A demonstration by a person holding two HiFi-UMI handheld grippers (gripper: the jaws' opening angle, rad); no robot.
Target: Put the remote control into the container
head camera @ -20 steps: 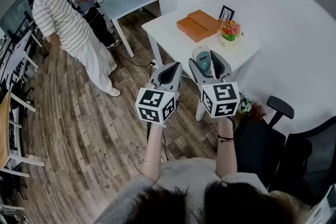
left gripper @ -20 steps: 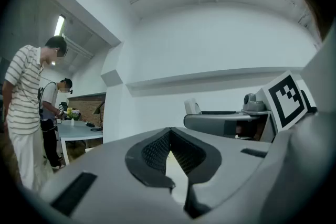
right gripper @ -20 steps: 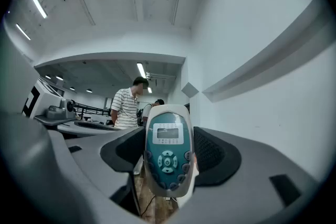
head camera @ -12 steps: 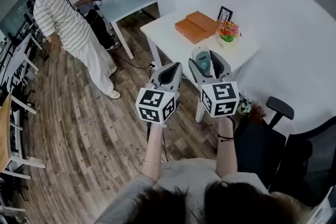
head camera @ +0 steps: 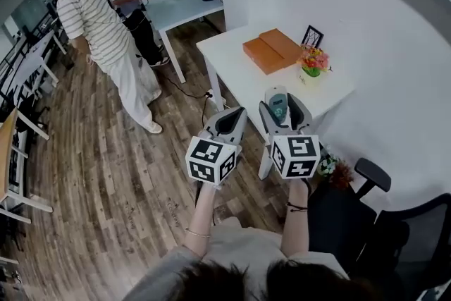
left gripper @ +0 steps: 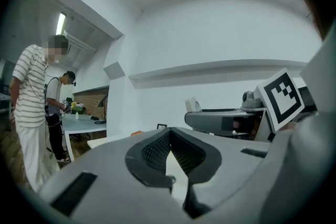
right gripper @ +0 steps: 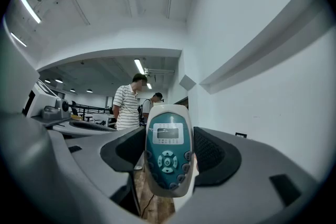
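White tabletop [head camera: 232, 77] with its orange box [head camera: 271, 51] waits ahead, so the right gripper [head camera: 284, 112], fingers [right gripper: 216, 157] wide yet clamping the upright remote control [right gripper: 167, 157], should keep it steady, while the left gripper [left gripper: 169, 153] hangs closed and empty.

Remote control [head camera: 277, 106] in the right hand-held gripper [head camera: 282, 108], beside a white table [head camera: 236, 74] with an orange box [head camera: 271, 51]

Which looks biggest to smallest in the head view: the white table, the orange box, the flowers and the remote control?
1. white table
2. orange box
3. flowers and remote control: about alike. The remote is nearer the camera and partly hidden in the right claw, so I leave them unranked.
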